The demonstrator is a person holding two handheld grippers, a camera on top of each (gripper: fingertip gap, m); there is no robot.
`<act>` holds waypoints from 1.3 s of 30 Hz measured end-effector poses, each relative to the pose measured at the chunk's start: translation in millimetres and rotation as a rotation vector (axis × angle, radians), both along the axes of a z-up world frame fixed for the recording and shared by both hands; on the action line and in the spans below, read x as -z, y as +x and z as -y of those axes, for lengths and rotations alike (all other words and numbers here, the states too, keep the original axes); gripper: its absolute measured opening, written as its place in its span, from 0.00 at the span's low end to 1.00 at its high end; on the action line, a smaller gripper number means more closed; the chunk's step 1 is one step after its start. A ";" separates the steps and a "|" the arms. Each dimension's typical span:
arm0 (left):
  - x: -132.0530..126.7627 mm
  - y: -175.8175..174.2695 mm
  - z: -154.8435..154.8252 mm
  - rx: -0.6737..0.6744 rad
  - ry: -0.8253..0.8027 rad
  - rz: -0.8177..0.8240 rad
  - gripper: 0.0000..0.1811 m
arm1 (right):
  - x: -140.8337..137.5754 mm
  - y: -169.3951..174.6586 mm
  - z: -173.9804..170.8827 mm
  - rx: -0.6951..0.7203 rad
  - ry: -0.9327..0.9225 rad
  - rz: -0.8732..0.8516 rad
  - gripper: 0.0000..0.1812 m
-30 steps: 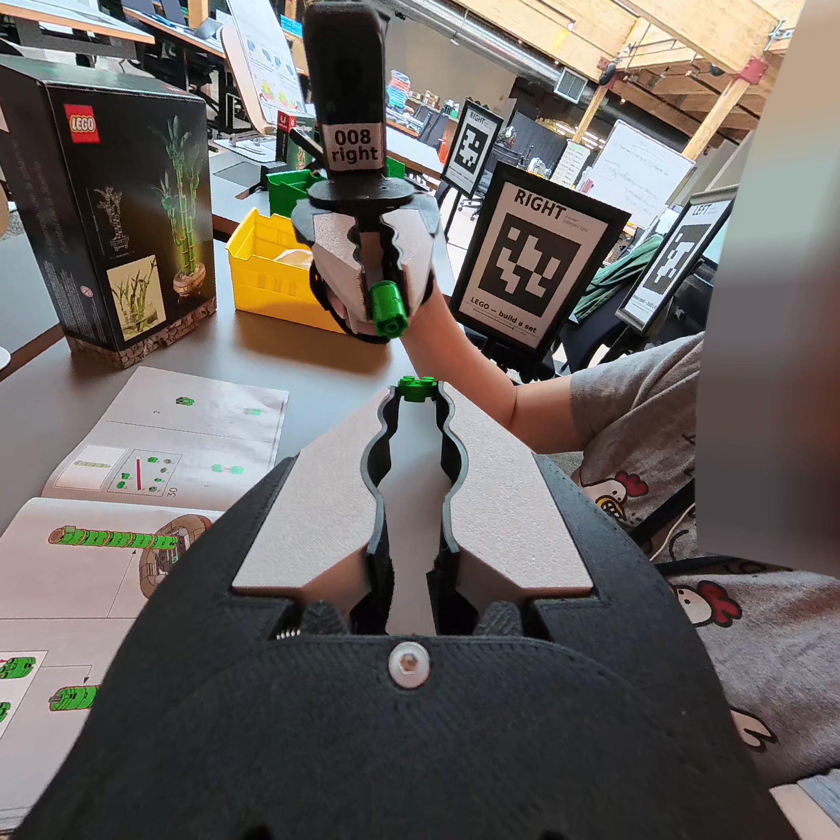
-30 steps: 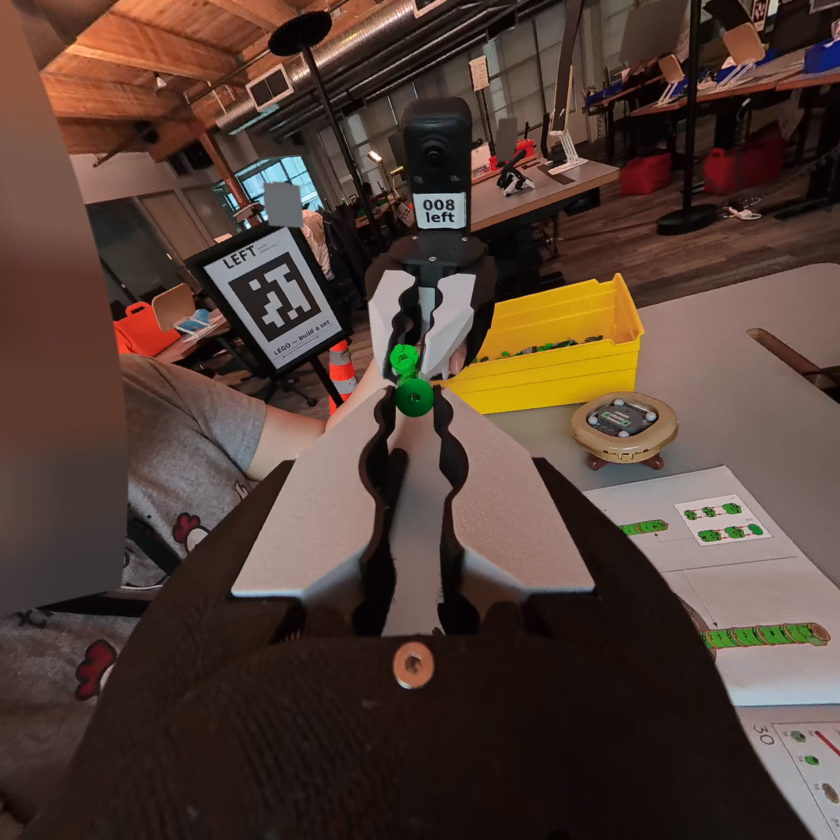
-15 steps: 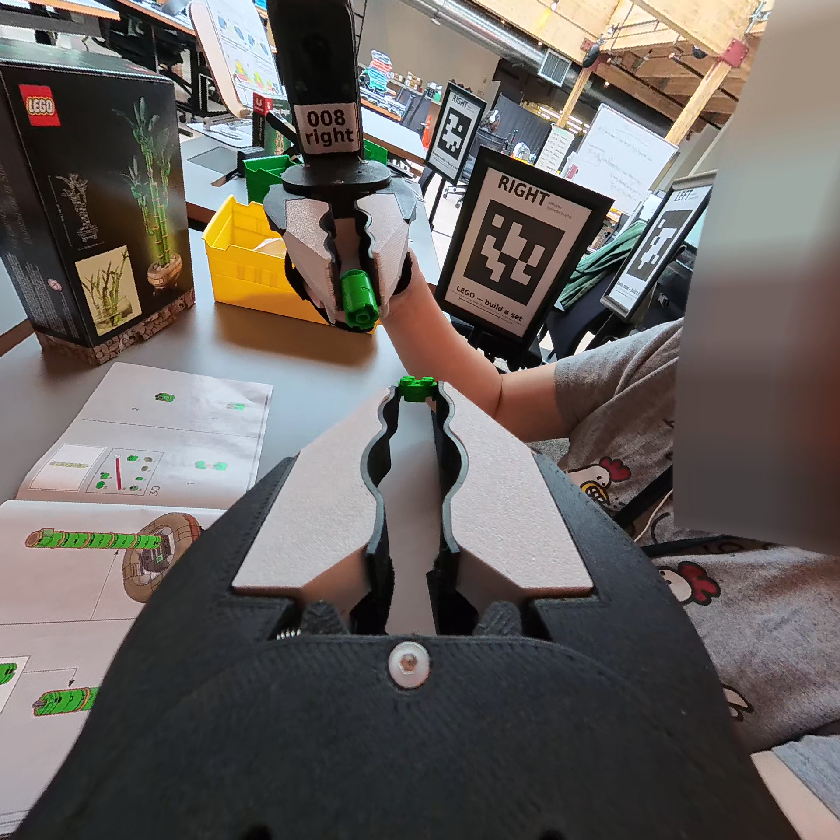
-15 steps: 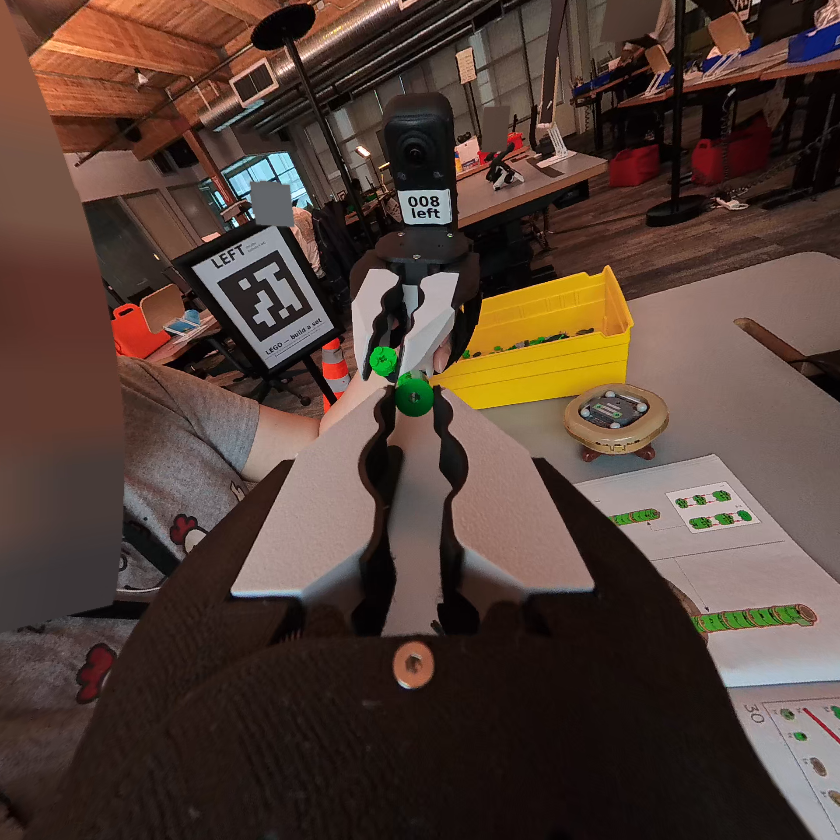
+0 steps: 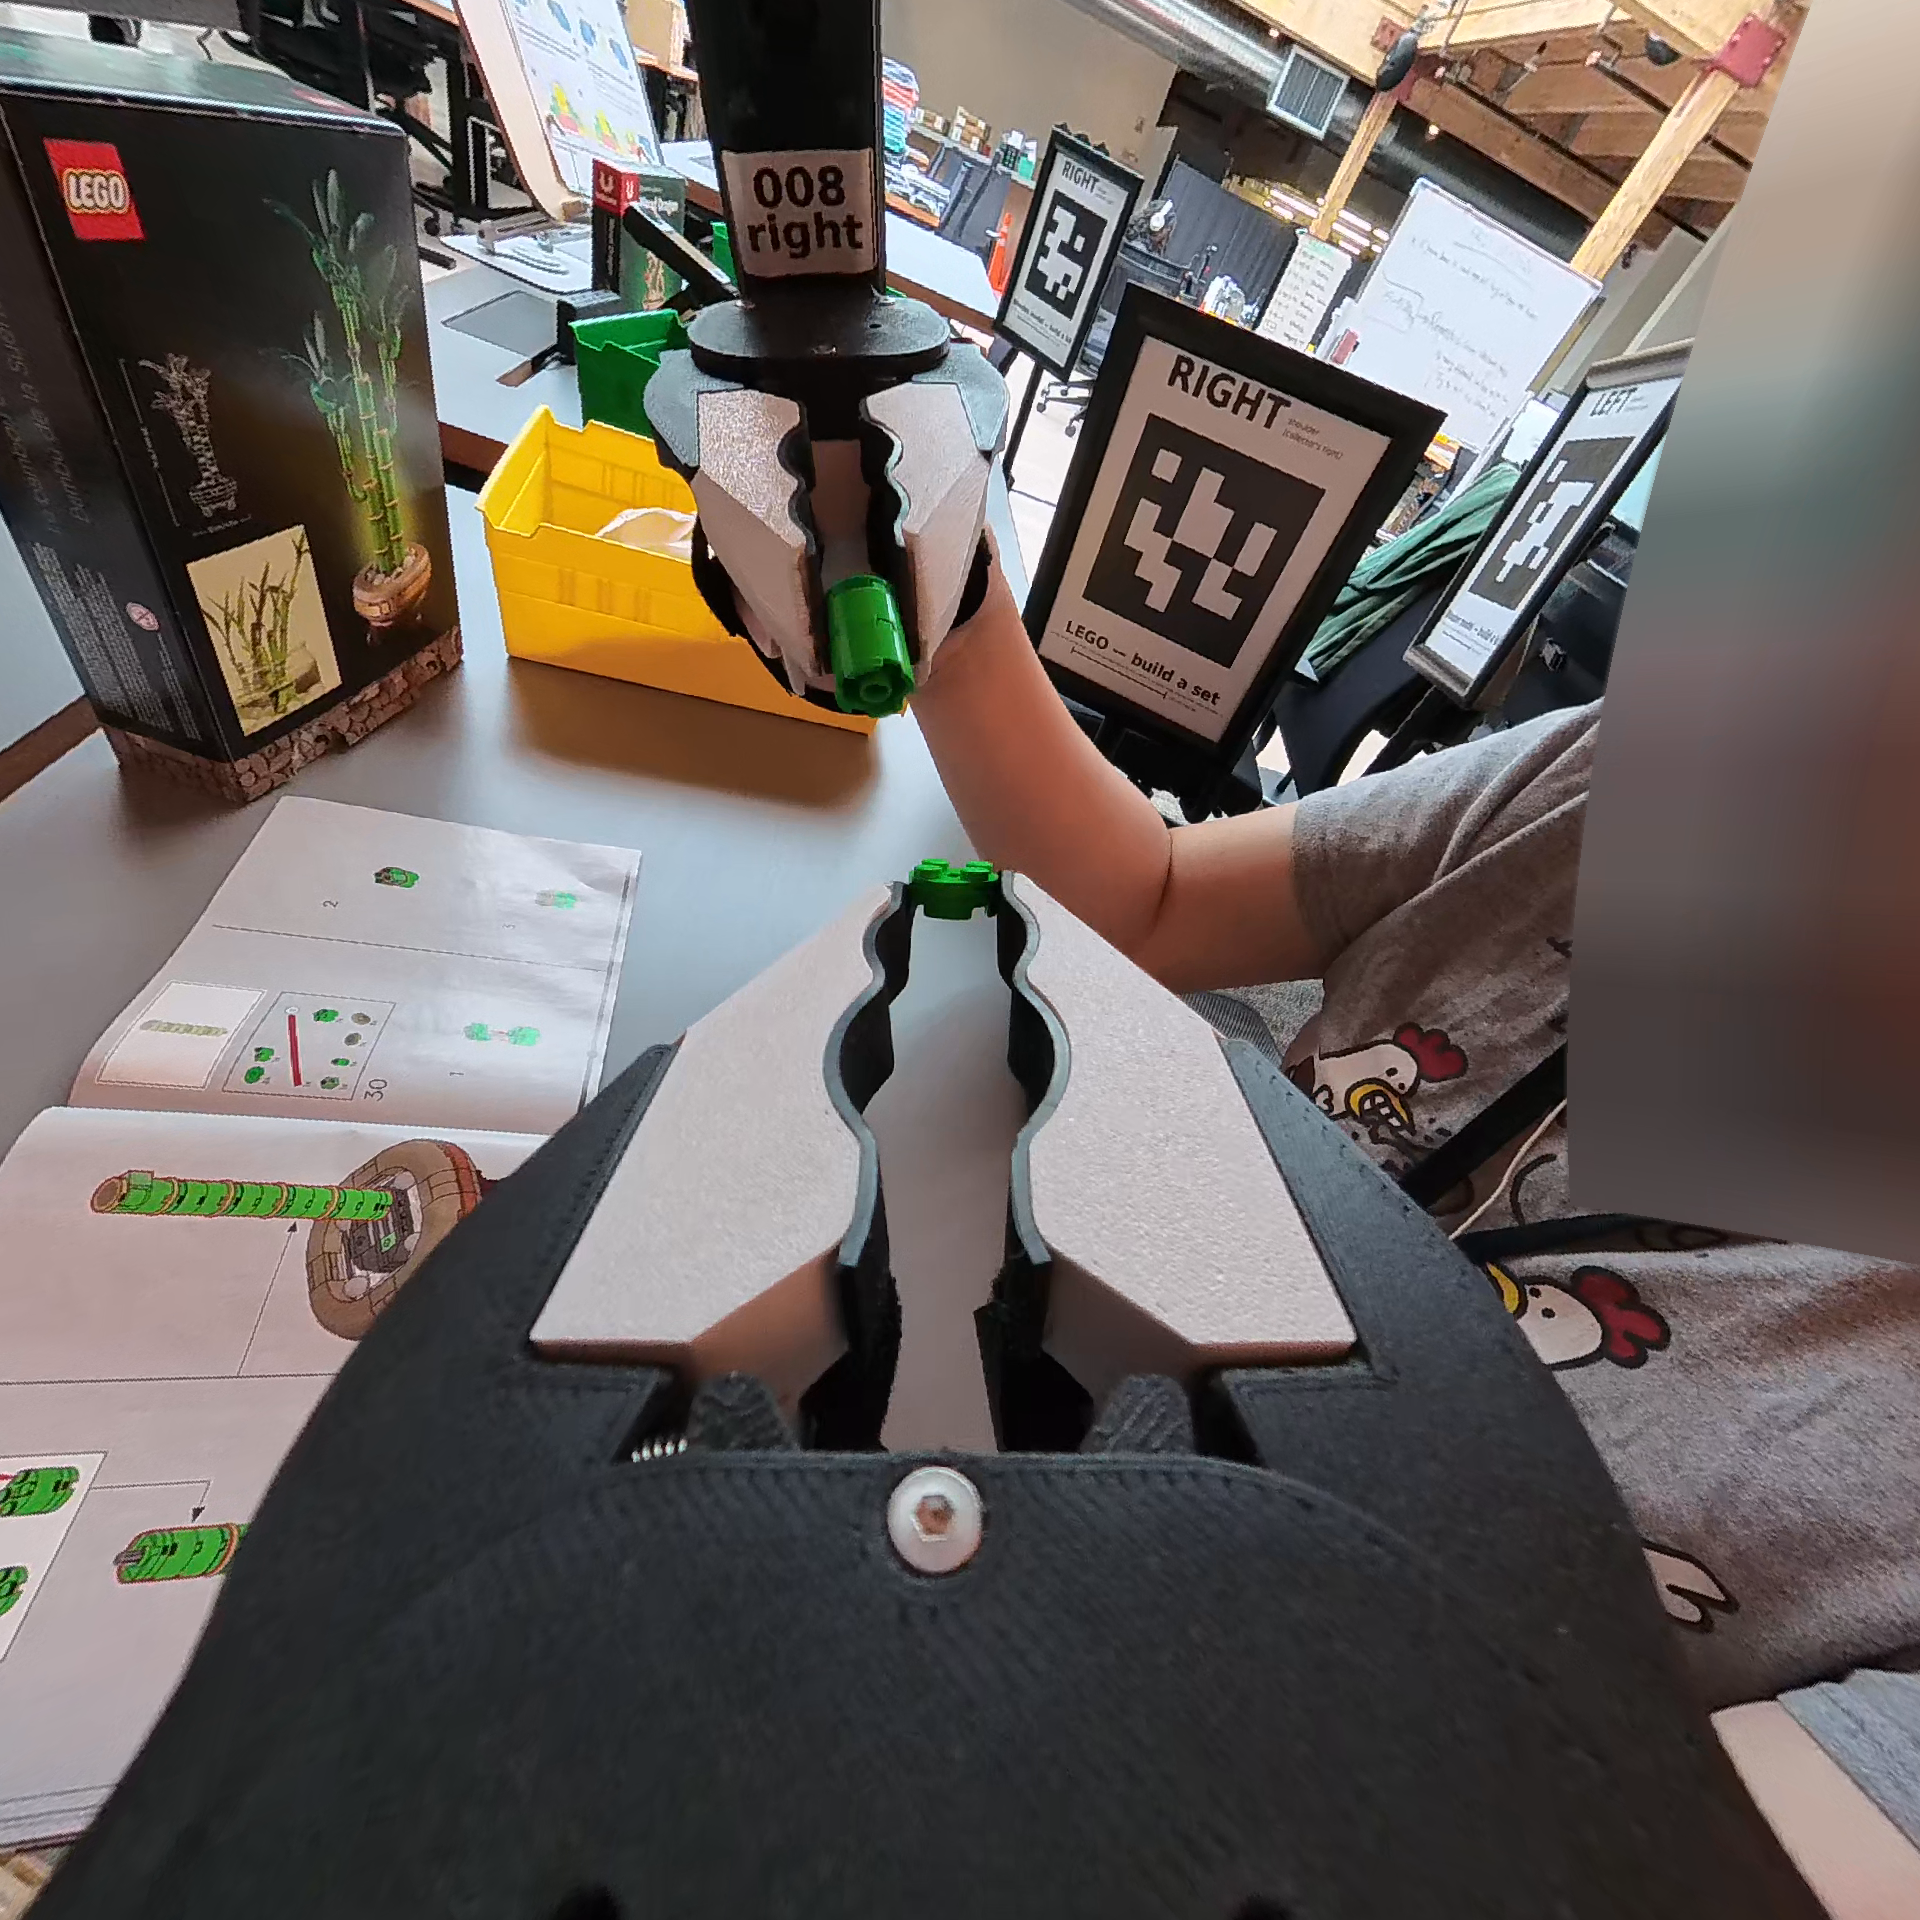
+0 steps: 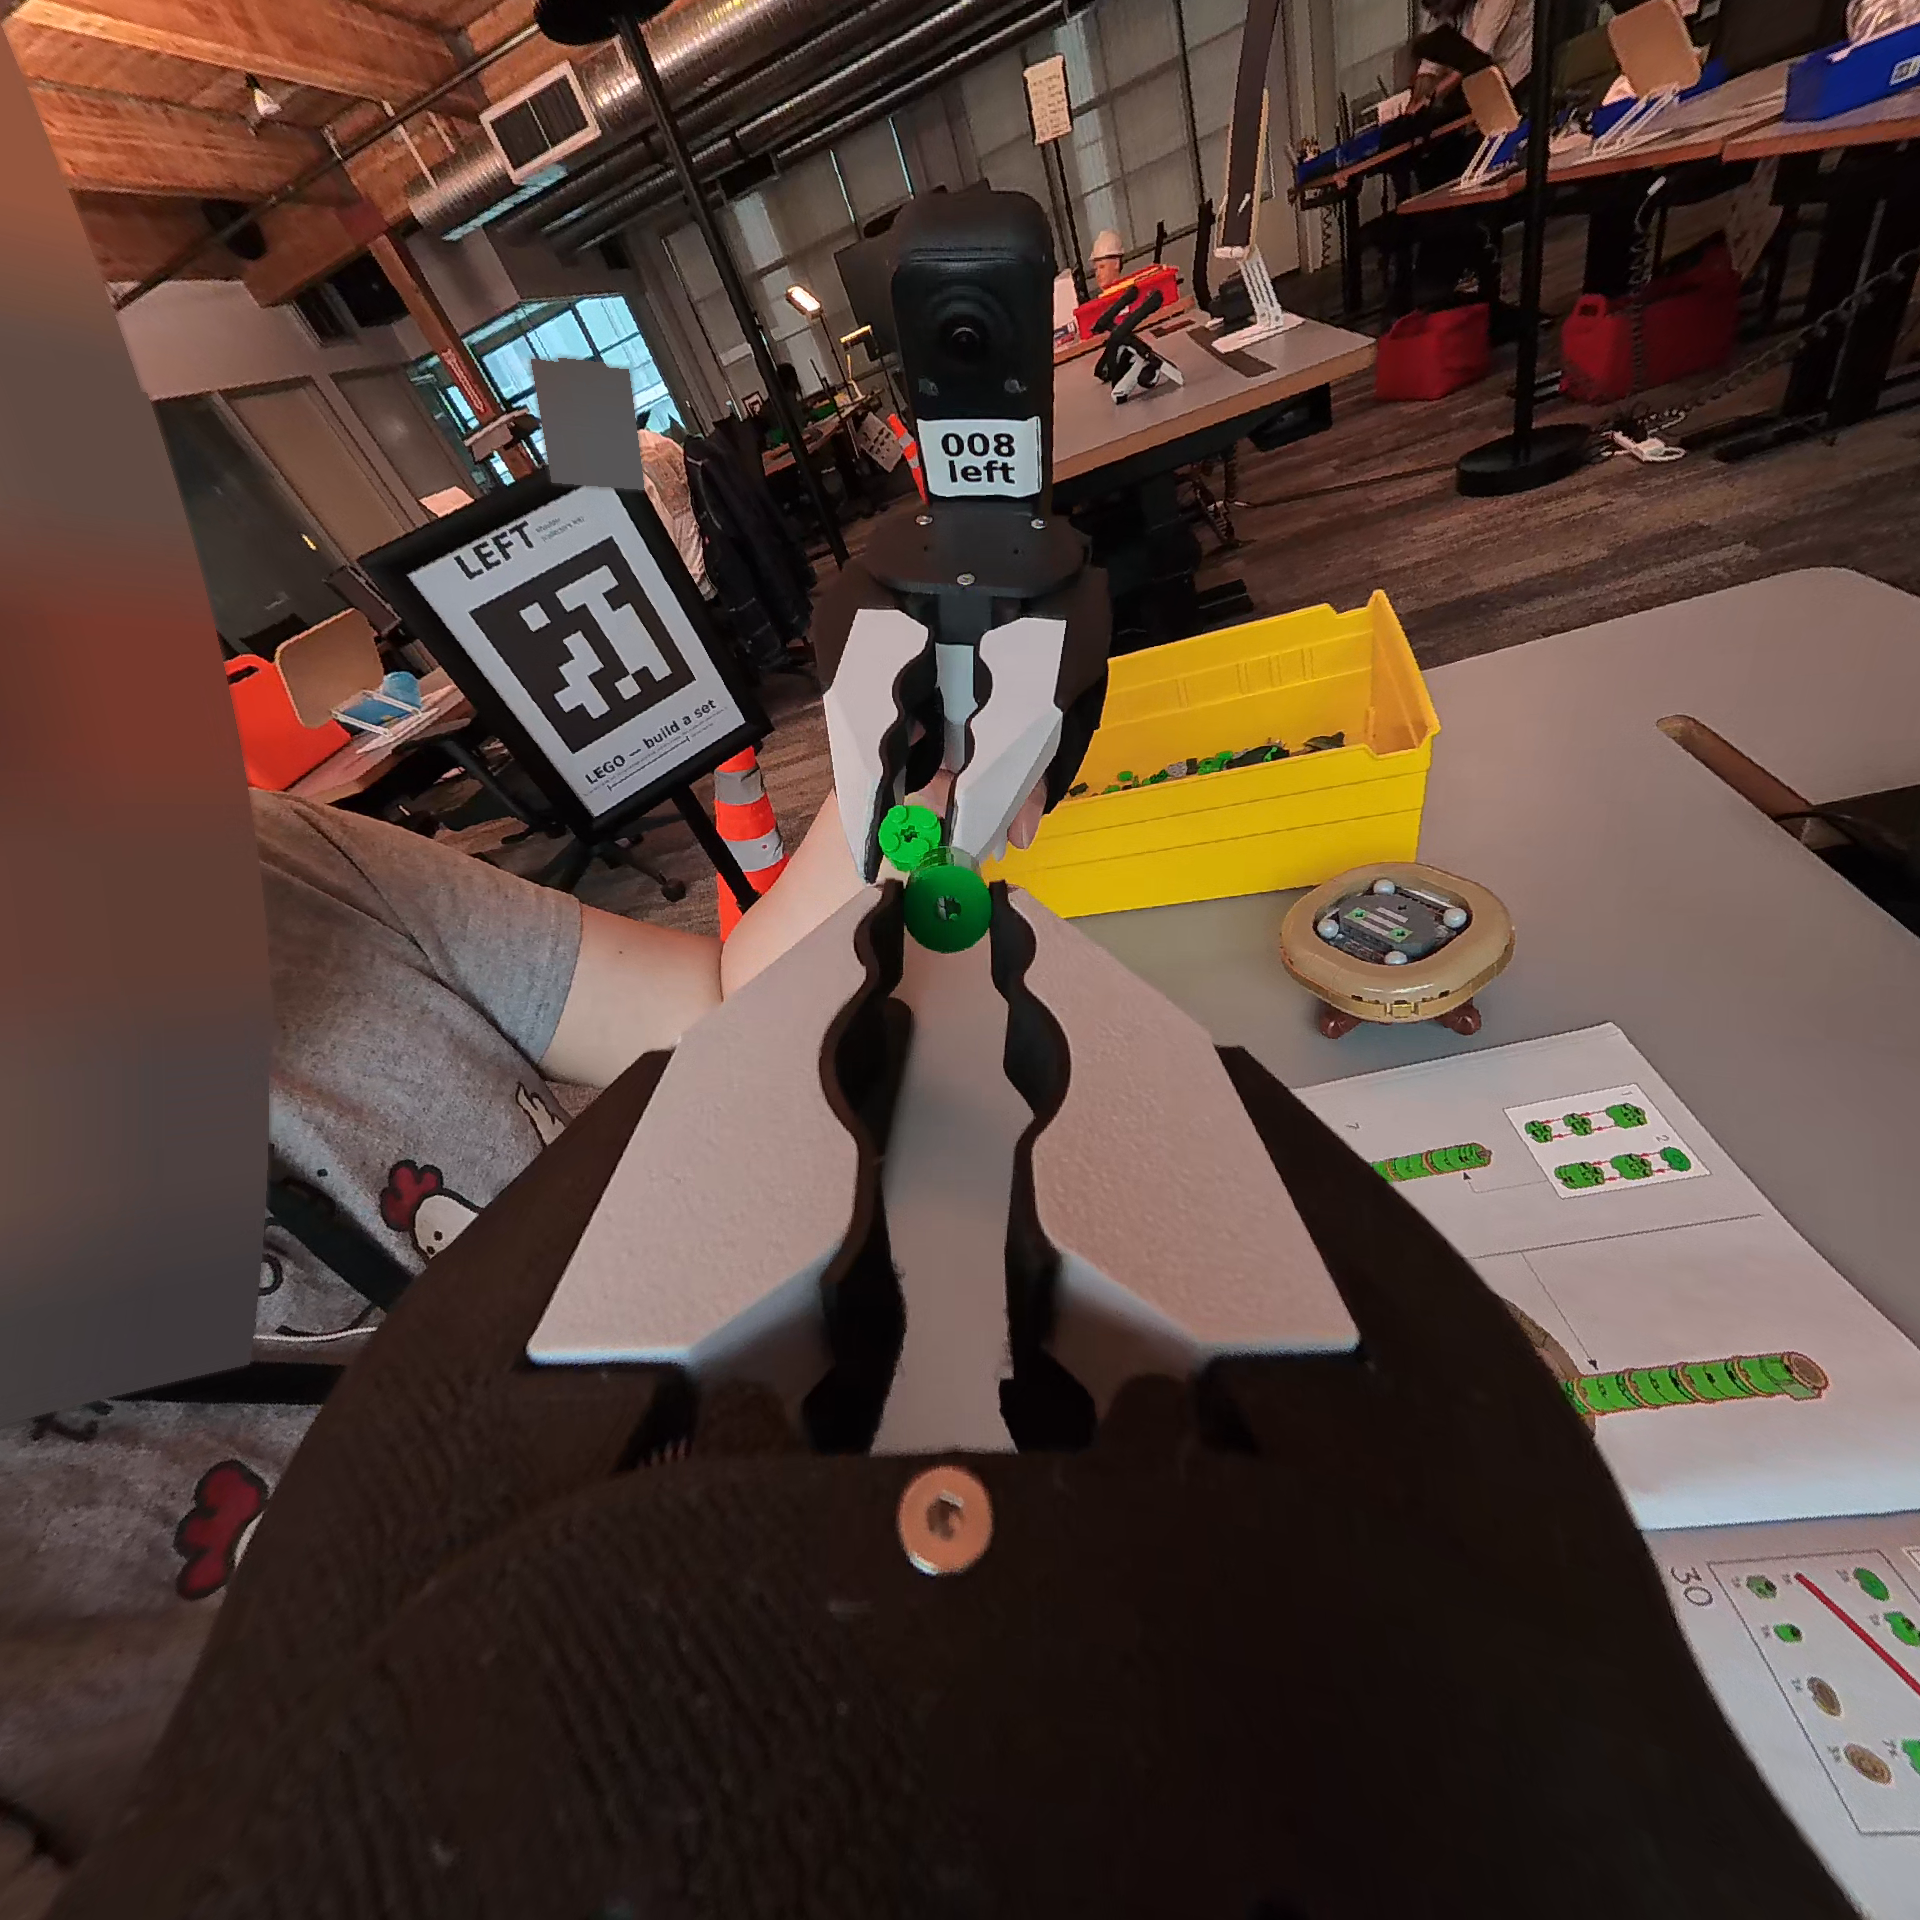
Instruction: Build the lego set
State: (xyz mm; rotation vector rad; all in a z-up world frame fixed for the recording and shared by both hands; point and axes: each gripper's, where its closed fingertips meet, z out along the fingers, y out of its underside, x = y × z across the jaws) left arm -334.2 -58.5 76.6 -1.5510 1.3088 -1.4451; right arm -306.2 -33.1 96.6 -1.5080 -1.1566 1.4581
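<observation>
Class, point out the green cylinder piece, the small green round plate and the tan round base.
green cylinder piece (image 5: 869, 644), left wrist view, its side.
small green round plate (image 5: 954, 890), left wrist view, its rim.
tan round base (image 6: 1394, 937), right wrist view, its rim.

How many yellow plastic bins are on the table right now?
1: the yellow plastic bin stands on the grey table, behind the tongs. A green bin sits farther back.

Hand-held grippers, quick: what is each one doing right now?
Left hand-held gripper: closed on a small green round plate.
Right hand-held gripper: closed on a green round cylinder piece.
</observation>
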 end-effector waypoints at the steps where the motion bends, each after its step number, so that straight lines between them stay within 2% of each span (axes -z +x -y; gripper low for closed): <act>1: 0.3 -0.1 0.0 0.000 0.000 -0.002 0.08 | 1.2 0.1 0.4 -0.003 -0.004 0.008 0.08; 6: 1.2 -1.1 0.2 0.002 0.000 -0.008 0.08 | 6.6 2.0 5.6 -0.048 -0.023 0.031 0.08; 9: 3.2 -1.0 0.8 0.004 0.007 -0.020 0.08 | 1.8 6.2 21.5 -0.173 -0.049 -0.020 0.08; 13: 5.2 0.8 4.0 0.019 0.017 -0.033 0.08 | 5.3 9.9 24.7 -0.226 -0.075 -0.027 0.08; 18: 8.1 1.7 5.1 0.025 0.029 -0.048 0.08 | 13.4 15.1 45.5 -0.342 0.062 -0.018 0.08; 39: 9.5 -5.6 4.6 0.009 0.077 -0.069 0.08 | 24.6 9.4 38.7 -0.277 0.123 0.057 0.08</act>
